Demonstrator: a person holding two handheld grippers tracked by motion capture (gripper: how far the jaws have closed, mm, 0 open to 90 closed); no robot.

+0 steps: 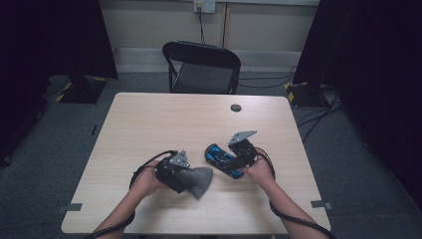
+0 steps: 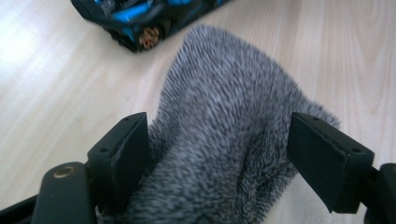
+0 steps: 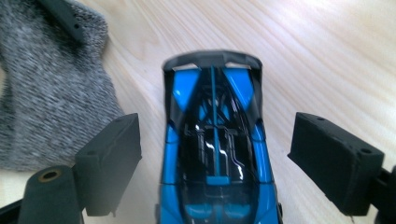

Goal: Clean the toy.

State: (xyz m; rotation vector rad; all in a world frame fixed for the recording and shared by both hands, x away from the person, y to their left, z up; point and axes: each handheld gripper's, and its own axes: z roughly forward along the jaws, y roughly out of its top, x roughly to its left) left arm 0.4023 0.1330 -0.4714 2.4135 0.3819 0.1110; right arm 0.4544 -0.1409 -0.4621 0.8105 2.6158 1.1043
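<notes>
pale wooden table [image 1: 149, 124] — blue-and-black toy car [image 3: 215, 154] lies lengthwise between the right gripper [image 3: 233, 163] pads, jaws wide, untouched. left gripper [image 2: 233, 163], wide, apparently straddles the grey fuzzy cloth [image 2: 224, 140].

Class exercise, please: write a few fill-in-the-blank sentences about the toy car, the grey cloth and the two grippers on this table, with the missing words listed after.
1. The toy car between the right gripper jaws is black and ____.
2. The left gripper jaws stand on either side of the grey ____.
3. The grey cloth lies on a ____ table.
4. Behind the table stands a black ____.

Missing words: blue; cloth; wooden; chair
</notes>
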